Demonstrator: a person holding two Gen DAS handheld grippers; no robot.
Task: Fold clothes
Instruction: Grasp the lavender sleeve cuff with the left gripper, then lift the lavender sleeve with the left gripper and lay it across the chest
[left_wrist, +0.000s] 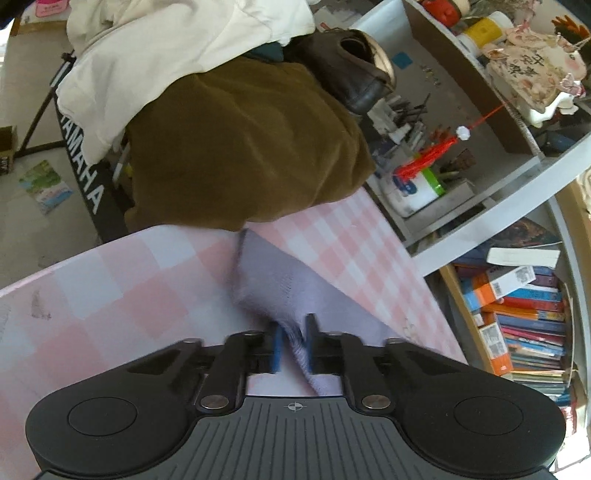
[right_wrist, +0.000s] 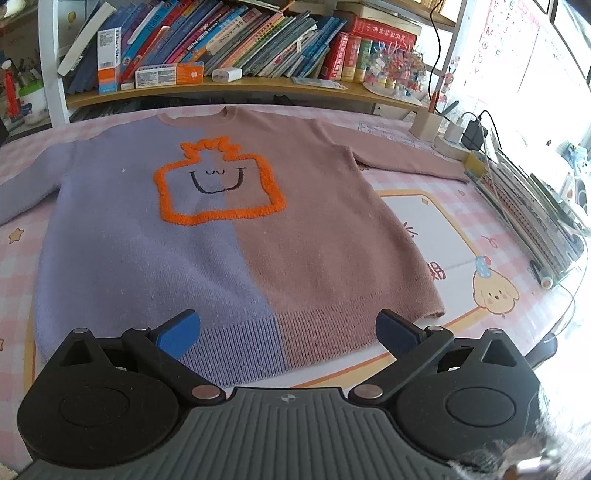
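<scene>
The left gripper (left_wrist: 293, 338) pinches the lilac knitted sleeve (left_wrist: 273, 280) between narrow jaws. The right gripper (right_wrist: 288, 330) hovers, jaws wide, with the lilac-and-dusty-pink knitted sweater (right_wrist: 221, 236) (orange-outlined face) flat ahead on the pink checked tablecloth (right_wrist: 491, 325).

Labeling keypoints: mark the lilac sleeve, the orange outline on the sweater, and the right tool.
lilac sleeve (left_wrist: 273, 280), left wrist view, mid-cloth ahead of the pads.
orange outline (right_wrist: 221, 216), right wrist view, bottom edge.
right tool (right_wrist: 288, 332), right wrist view, midway between fingertips.
</scene>
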